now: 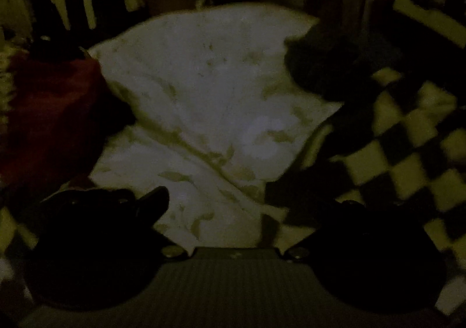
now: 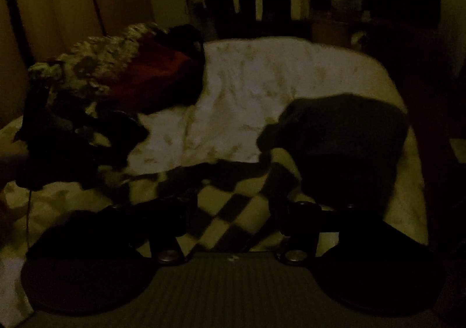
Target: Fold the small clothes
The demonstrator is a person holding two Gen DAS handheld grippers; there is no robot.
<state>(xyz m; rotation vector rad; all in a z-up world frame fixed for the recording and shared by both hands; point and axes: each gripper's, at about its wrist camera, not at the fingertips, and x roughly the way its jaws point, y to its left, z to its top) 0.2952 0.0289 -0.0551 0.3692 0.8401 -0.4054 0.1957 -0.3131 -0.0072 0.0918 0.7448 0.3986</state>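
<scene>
Clothes wait unfolded: both grippers, left gripper [image 1: 247, 211] and right gripper [image 2: 233, 211], hang with jaws spread wide, nothing between them. Beyond lie a dark garment [image 2: 343, 124] bunched on the pale sheet [image 1: 209, 89], a red one [image 1: 52, 112] heaped left. Folding looks barely begun, I'd judge.

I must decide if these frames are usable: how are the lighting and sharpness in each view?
Left wrist view: very dim with a yellow-green cast; the white cloth is the only bright area, the checkered blanket is smeared by blur, and the gripper fingers are black silhouettes. Right wrist view: equally dark, the dark garment shows no detail, and fisheye bending curves the edges.
</scene>
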